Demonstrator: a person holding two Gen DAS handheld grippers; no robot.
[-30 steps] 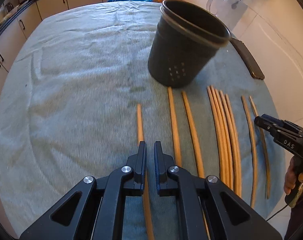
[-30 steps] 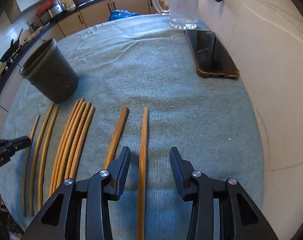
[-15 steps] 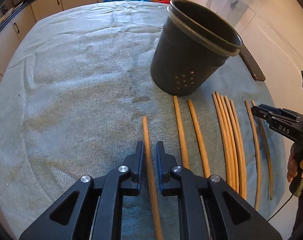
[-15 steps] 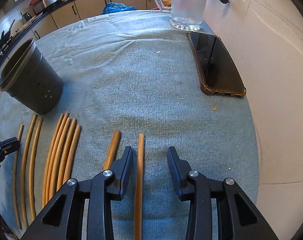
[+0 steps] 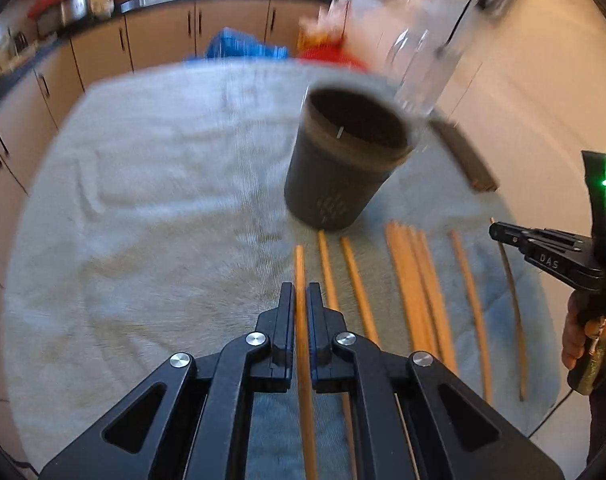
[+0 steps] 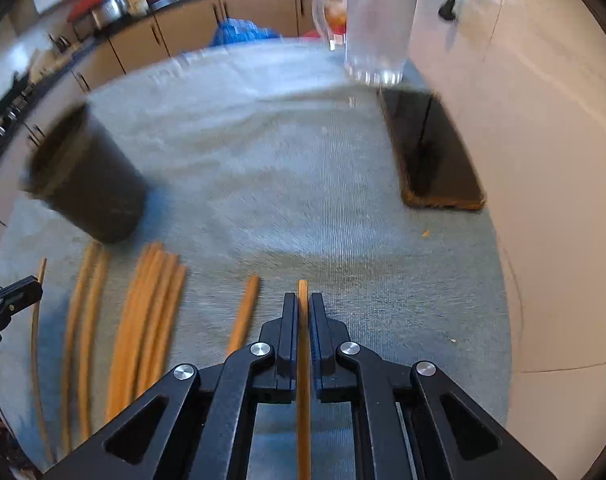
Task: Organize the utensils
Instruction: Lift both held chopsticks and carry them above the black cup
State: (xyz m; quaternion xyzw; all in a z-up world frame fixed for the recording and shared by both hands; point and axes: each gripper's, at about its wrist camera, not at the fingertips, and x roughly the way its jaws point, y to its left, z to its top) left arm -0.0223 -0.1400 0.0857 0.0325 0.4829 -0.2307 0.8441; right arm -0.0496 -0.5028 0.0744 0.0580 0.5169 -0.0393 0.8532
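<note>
Each gripper is clamped on a single wooden chopstick: the left gripper (image 5: 301, 304) has its jaws narrow on the leftmost stick (image 5: 299, 268) of the row, and the right gripper (image 6: 303, 316) is pinched the same way on the rightmost stick (image 6: 303, 292). Both sticks run forward between the fingers, their tips pointing toward the far side of the towel (image 5: 143, 200). The dark cup (image 5: 347, 164) stands upright just beyond the row, and what shows of its inside, in a blurred view, looks empty, so nothing appears sorted yet. Left on the towel are a pair (image 5: 343, 276) next to the left stick, a tight bundle (image 5: 419, 280) of several, one more stick (image 5: 469, 292) beside that, and, in the right view, a lone stick (image 6: 245, 312) next to the held one. By this showing the task is at its start: two sticks gripped, none delivered, and the rest waiting to go into the cup. A phone (image 6: 435, 152) and a glass jug (image 6: 379, 20) sit apart near the wall, clear of the work.
</note>
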